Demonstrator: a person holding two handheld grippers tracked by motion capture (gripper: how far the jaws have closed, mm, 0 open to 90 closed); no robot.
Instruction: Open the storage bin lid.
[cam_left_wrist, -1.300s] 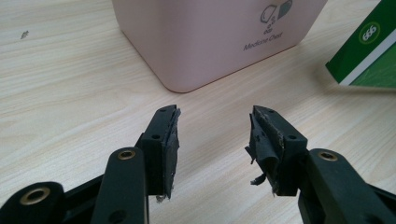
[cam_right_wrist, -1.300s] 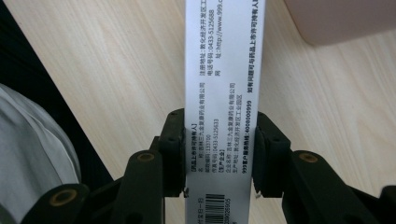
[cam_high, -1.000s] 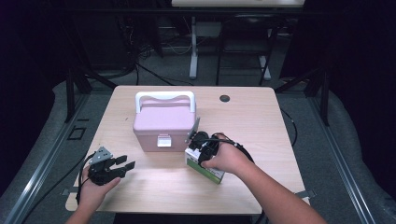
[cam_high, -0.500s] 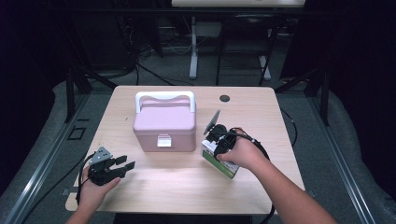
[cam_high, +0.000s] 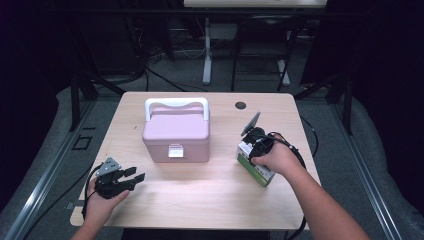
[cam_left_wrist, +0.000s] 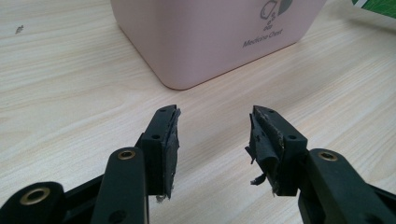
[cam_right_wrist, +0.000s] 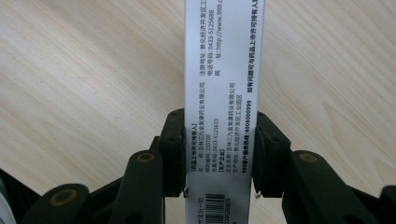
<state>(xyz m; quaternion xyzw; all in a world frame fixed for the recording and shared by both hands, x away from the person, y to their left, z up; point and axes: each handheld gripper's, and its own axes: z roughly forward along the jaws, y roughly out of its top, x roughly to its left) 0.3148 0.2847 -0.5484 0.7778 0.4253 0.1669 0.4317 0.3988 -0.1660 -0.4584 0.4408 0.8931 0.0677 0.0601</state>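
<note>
Box: we hold a small green and white medicine box (cam_high: 256, 167) in the right tongs (cam_high: 256, 148), right of the pink medicine chest (cam_high: 175, 132) and apart from it, low over or on the bench (cam_high: 210, 200); we cannot tell whether it touches the wood.
Right tongs: clamped across the box's narrow white printed side (cam_right_wrist: 224, 84), 1 jaw on each broad face.
Left tongs: jaws (cam_left_wrist: 215, 149) spread with nothing between them, low over the bench at its near left corner, pointed at the chest.
Handling: we judge the box to be light, thin card, stiff along its edges but easy to dent on the broad faces; the print looks smooth, so it may slip.
Where to hold: we would keep the grip across the narrow width, near an end where the folded flaps stiffen it, with modest squeeze.
Chest: lid shut, white handle (cam_high: 176, 103) lying toward the far side.
</note>
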